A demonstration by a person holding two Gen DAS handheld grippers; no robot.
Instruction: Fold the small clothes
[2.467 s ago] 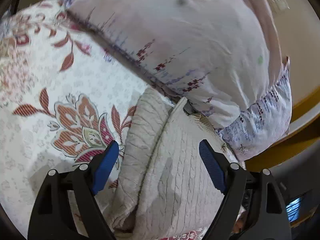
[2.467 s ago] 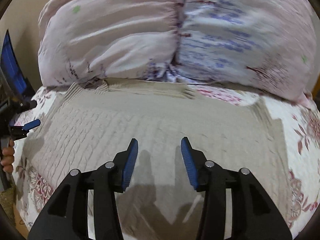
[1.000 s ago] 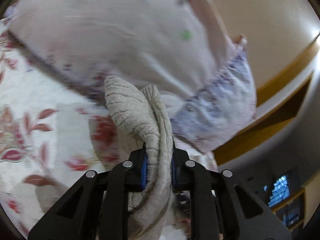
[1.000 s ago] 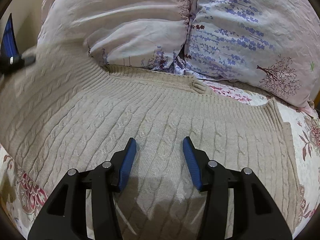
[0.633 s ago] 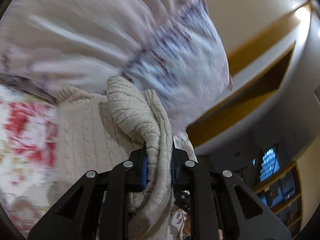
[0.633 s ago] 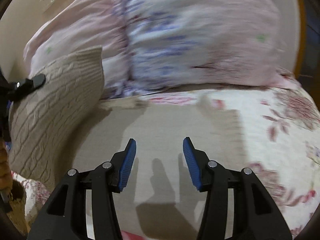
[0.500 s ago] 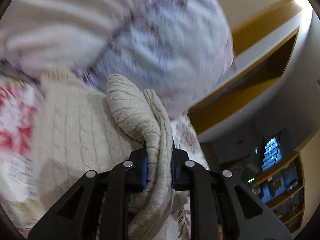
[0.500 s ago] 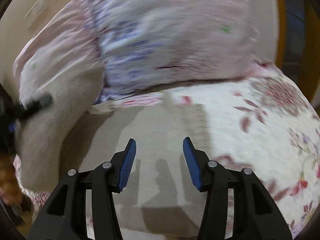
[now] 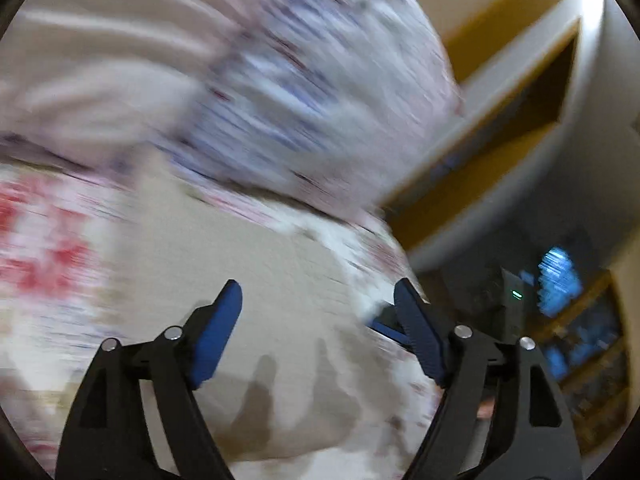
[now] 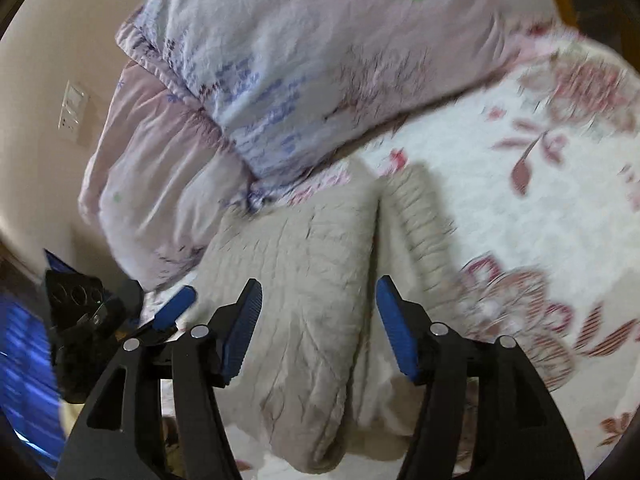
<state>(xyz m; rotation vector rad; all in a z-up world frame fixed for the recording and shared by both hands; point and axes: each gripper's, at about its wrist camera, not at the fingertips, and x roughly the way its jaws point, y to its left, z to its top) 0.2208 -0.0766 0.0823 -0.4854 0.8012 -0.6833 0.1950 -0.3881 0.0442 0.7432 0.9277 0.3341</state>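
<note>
While a beige knit sweater [image 10: 316,280] lies folded on the floral bed [image 10: 532,200], pillows [image 10: 288,72] behind, left gripper [image 9: 318,330] spread wide and empty, right gripper [image 10: 318,328] likewise parted above it.

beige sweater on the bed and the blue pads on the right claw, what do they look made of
Beige cable-knit sweater: looks like soft yarn knit, wool or acrylic, matte; raised cable ribs and a thick rolled fold show. Blue pads on the right claw: probably ridged rubber or soft plastic, judging by the fine grooves and dull sheen.
</note>
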